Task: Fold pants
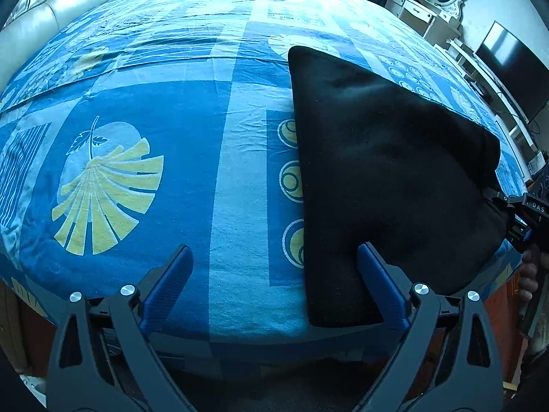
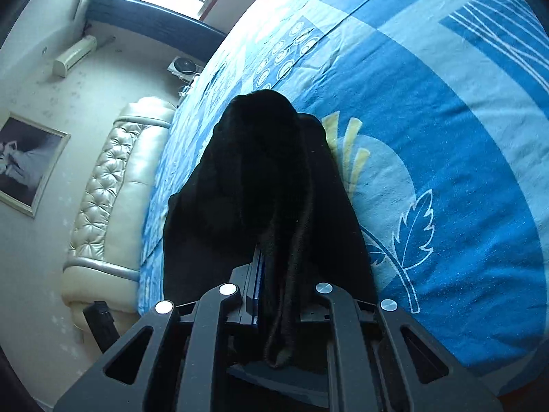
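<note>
So the black pants (image 1: pixel 387 178), lying right of centre on the bed (image 1: pixel 137 110), are pinched by the closed right hand-held gripper (image 2: pixel 264 267), probably for folding, while the left hand-held gripper (image 1: pixel 274 274) is spread wide, empty.

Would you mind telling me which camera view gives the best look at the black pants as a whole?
The left wrist view: the black pants lie across the blue bedspread with most of their outline visible. The right wrist view shows only a dark bunch of fabric, clamped in the right tongs and hiding its own shape.
</note>
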